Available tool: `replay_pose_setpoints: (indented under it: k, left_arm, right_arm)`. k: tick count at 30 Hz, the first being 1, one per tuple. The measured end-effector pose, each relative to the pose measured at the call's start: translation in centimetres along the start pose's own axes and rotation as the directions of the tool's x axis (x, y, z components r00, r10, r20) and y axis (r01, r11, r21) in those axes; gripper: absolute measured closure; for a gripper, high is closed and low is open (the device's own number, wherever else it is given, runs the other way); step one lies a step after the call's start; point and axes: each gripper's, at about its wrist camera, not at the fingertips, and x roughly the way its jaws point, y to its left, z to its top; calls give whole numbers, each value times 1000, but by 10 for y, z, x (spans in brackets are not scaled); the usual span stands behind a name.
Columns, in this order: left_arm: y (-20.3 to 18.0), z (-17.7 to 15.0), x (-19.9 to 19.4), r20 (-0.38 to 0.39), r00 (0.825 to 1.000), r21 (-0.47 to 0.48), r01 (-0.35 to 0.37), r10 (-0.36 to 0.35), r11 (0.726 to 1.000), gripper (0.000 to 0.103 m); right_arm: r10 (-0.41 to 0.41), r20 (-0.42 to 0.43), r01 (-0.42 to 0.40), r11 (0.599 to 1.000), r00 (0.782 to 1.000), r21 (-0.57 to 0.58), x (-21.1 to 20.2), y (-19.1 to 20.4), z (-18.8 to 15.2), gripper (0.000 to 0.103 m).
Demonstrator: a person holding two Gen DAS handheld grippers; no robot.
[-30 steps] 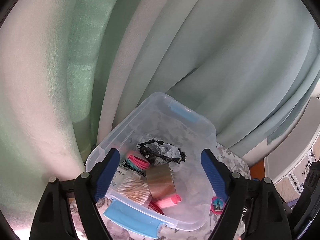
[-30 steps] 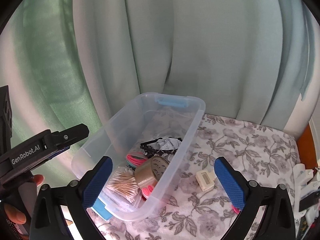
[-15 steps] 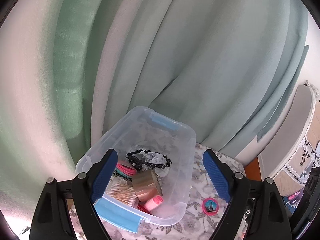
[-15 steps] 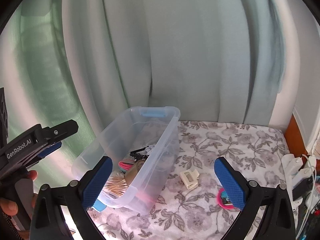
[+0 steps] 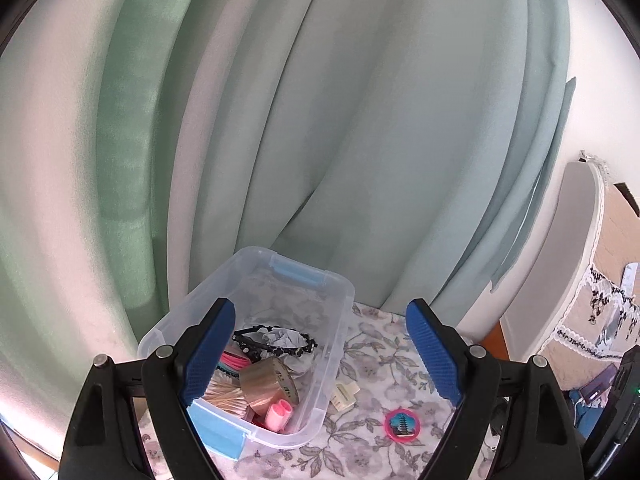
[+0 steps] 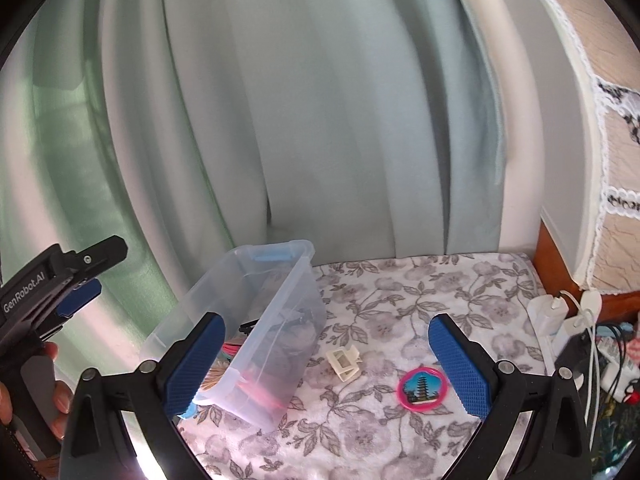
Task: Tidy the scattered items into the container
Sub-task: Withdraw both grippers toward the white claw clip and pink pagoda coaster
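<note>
Right wrist view: our right gripper (image 6: 326,360) is spread wide, nothing between the pads; left gripper (image 5: 320,350) likewise gaping and empty over the clear bin (image 5: 340,320). Two strays lie on the floral cloth (image 6: 440,288) beside the bin: cream clip (image 6: 343,364), pink round mirror (image 6: 422,389). Both look light and rigid; mirror flat, likely slippery, so pinch it across its rim.

Domestic room, likely a bedroom: pale green curtains (image 6: 320,120) hang behind a floral-print blanket (image 6: 420,300); lace-trimmed cover (image 6: 616,160) and chargers (image 6: 560,312) right of it.
</note>
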Motion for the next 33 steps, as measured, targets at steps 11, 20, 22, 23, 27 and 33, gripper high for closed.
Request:
replay_pose_setpoints:
  k: [11,20,22,23,27,33]
  left_arm:
    - [-49,-19,6,-29,998,110,58,-55,992,15]
    - [-83,-43,23,-120,984,160,147,-128,976,15]
    - [-87,-50,28,-144,981,165,157,-134,974,15]
    - [-90,-53,30,-156,979,171,159,-132,972,15]
    - [-97,-67,43,-193,970,193,183,-146,964,14]
    - [-102,-87,67,-263,950,168,214,-166,962,4]
  right_arm:
    - [-80,19,79,994,997,73,-22,-42,-13,0]
    - [-140,2,138,983,990,124,-24,-77,-25,0]
    - [-138,-10,138,981,990,138,-21,-85,-28,0]
    - [-139,-17,140,979,990,147,-20,-88,-30,0]
    - [-156,-37,160,971,987,176,-12,-102,-38,0]
    - [-172,-77,184,962,982,203,3,-118,-51,0]
